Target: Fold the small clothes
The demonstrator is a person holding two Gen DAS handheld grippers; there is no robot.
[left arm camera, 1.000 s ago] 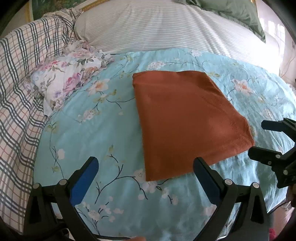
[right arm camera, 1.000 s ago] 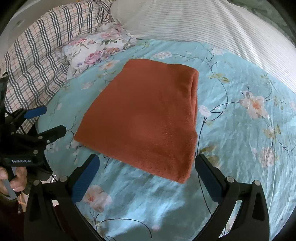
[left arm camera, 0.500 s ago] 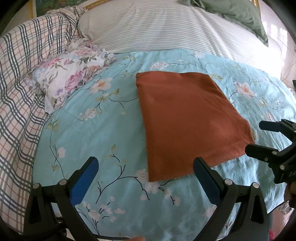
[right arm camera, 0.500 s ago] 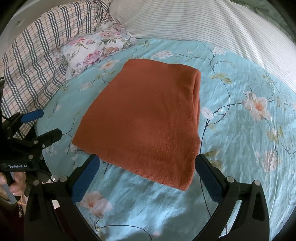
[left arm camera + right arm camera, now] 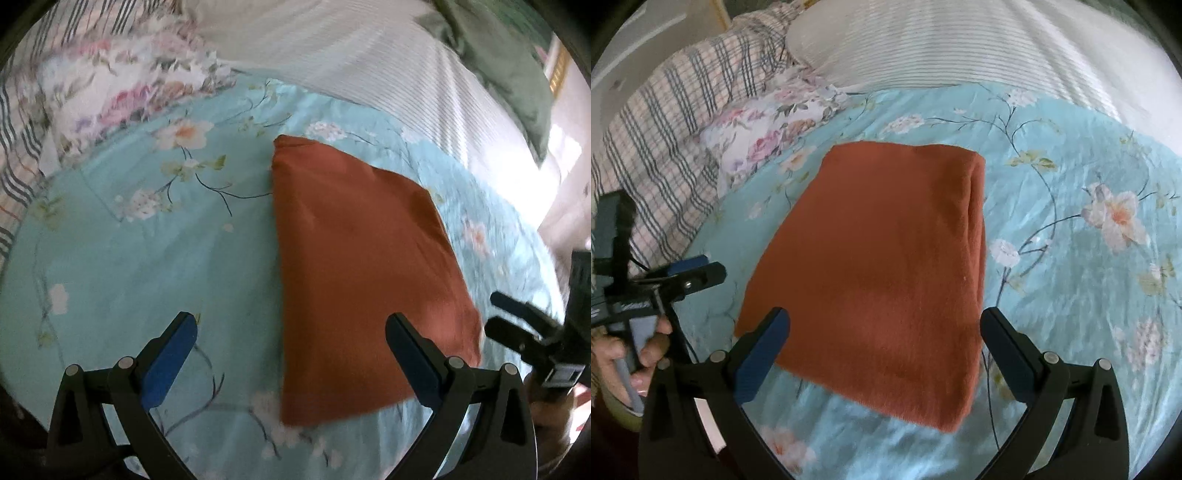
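Note:
A rust-orange folded garment (image 5: 362, 266) (image 5: 882, 266) lies flat as a rectangle on the light-blue floral bedspread (image 5: 147, 258) (image 5: 1089, 295). My left gripper (image 5: 291, 350) hangs open over the bedspread, with the garment's near left corner between its fingers. My right gripper (image 5: 886, 347) is open too, its fingers straddling the garment's near edge from above. Neither holds anything. In the left wrist view the right gripper (image 5: 517, 325) shows at the right edge; in the right wrist view the left gripper (image 5: 690, 273) shows at the left, held by a hand (image 5: 631, 354).
A crumpled floral cloth (image 5: 768, 136) (image 5: 122, 92) lies at the back left beside a plaid blanket (image 5: 665, 140). A striped white pillow (image 5: 960, 40) (image 5: 332, 55) spans the back, with a green cushion (image 5: 498, 51) behind it.
Both grippers moved forward and closer over the garment, which now looms larger. The left wrist view swung and is blurred. Both stay open, and the garment has not moved.

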